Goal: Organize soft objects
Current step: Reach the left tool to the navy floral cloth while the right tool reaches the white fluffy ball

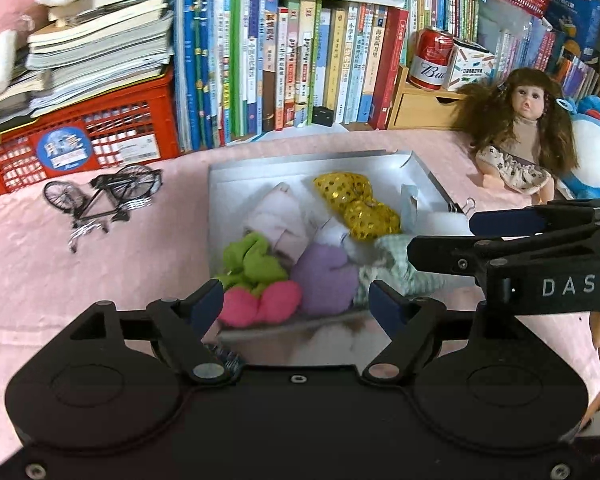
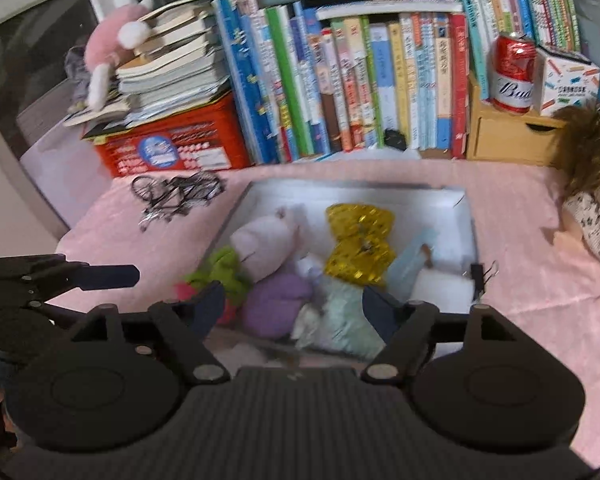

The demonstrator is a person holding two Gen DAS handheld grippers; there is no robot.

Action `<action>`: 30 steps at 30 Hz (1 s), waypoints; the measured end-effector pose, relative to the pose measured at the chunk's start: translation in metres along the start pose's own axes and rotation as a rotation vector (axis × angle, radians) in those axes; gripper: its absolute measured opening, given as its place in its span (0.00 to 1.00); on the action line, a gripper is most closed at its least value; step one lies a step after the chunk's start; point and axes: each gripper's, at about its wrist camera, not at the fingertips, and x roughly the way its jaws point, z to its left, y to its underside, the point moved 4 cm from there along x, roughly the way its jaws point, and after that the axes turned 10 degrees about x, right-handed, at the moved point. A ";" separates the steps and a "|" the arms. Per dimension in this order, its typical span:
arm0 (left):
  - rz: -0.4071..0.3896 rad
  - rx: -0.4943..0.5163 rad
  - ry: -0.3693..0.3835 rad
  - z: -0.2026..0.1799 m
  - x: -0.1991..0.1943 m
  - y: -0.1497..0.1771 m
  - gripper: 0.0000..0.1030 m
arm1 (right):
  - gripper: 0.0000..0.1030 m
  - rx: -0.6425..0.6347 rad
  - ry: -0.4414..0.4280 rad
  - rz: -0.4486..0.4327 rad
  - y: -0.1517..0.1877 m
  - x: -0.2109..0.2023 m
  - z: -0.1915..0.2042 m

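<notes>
A shallow silver box [image 1: 260, 168] [image 2: 340, 190] lies on the pink cloth. It holds several soft items: a gold sequined bow [image 1: 358, 204] [image 2: 358, 244], a pale pink plush [image 1: 278, 218] [image 2: 264, 240], a green plush [image 1: 250, 258] [image 2: 224, 270], a magenta piece [image 1: 260, 304], a purple plush [image 1: 326, 280] [image 2: 278, 304] and a mint checked cloth [image 1: 396, 268] [image 2: 342, 316]. My left gripper [image 1: 296, 306] is open and empty over the box's near edge. My right gripper [image 2: 294, 306] is open and empty over the same edge; it also shows in the left wrist view [image 1: 472, 240].
A doll [image 1: 520, 132] and a blue plush [image 1: 596, 148] sit at the right. A toy bicycle [image 1: 100, 196] lies left of the box. Behind stand a red crate [image 1: 84, 144], rows of books [image 1: 300, 60], a red can [image 1: 430, 60] and a wooden drawer [image 1: 428, 108].
</notes>
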 end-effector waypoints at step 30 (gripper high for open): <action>0.077 -0.583 0.158 0.144 -0.008 0.121 0.65 | 0.85 -0.028 0.065 0.230 0.051 0.054 0.036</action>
